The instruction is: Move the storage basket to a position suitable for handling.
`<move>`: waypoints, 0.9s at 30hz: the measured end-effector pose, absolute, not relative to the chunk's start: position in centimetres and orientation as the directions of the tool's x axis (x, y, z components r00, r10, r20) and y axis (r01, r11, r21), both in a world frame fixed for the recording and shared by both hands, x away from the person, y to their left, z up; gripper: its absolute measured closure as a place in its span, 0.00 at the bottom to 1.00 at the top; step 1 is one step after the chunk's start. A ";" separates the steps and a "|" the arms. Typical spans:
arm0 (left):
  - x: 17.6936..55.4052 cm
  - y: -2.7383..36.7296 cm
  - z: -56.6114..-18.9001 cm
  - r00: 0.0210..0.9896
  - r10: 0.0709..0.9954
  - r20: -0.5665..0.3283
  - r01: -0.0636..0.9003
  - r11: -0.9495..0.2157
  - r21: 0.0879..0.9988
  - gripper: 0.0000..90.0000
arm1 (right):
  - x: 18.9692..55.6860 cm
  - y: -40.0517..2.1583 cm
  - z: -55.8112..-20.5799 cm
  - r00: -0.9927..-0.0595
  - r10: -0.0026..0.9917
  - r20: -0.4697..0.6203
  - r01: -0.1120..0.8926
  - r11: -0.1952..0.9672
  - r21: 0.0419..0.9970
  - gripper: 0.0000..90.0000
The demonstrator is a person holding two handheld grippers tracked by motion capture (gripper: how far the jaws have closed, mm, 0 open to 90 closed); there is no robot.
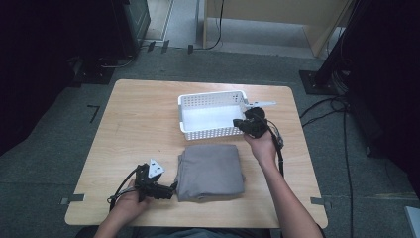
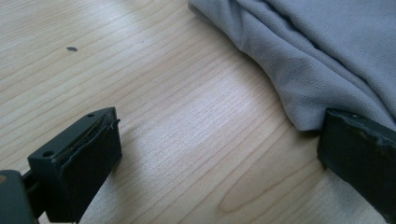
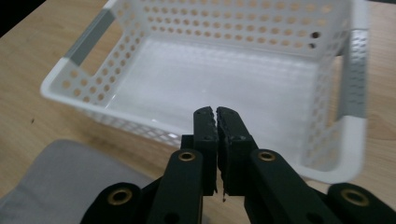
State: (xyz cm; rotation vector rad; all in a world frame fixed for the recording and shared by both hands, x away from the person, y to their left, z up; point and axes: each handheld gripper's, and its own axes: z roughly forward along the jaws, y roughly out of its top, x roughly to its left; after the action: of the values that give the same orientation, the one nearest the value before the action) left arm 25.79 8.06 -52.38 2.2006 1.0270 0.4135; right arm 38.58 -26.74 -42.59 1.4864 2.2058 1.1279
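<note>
Resting low on the near left of the wooden desk, left tongs spread wide, jaws lying flat just above the wood with bare grain between them. Seen in the left gripper view, left tongs flanking the near left corner of a folded grey cloth, one jaw touching or almost touching the cloth's rounded fold, the other well clear of it over open wood. Lying just beyond and to the right, the same folded grey cloth, a neat square stack at the desk's near middle. Farther back, right tongs pressed together, pinching nothing, held at the near right corner of a white perforated basket. From the right gripper view, right tongs pointing into the white basket over its near rim, grey cloth below left. Beyond the desk, grey floor with dark cables.
</note>
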 end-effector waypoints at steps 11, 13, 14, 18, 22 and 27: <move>25.8 8.1 -52.4 0.642 0.767 0.006 0.557 -0.472 0.684 0.00 | 38.5 -22.9 -45.2 -0.526 0.829 0.189 0.662 0.260 0.703 0.98; 25.8 8.1 -52.4 0.642 0.767 0.006 0.557 -0.471 0.684 0.00 | 38.9 -22.6 -45.5 -0.532 0.825 0.188 0.649 0.255 0.716 0.97; 25.8 8.1 -52.4 0.642 0.767 0.006 0.557 -0.471 0.684 0.00 | 38.9 -22.6 -45.5 -0.532 0.825 0.188 0.649 0.255 0.716 0.97; 25.8 8.1 -52.4 0.641 0.767 0.006 0.557 -0.471 0.684 0.00 | 39.3 -22.4 -45.6 -0.528 0.826 0.199 0.645 0.238 0.726 0.94; 25.8 8.1 -52.4 0.642 0.767 0.006 0.557 -0.471 0.684 0.00 | 39.5 -22.1 -45.7 -0.522 0.825 0.214 0.646 0.220 0.731 0.92; 25.8 8.1 -52.4 0.641 0.767 0.006 0.557 -0.471 0.684 0.00 | 39.7 -21.4 -45.8 -0.533 0.817 0.222 0.643 0.220 0.733 0.91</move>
State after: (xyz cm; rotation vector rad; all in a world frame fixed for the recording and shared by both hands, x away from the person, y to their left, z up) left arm 25.80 8.07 -52.37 2.2023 1.0261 0.4134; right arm 39.72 -21.42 -45.75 1.3895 2.2798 1.2057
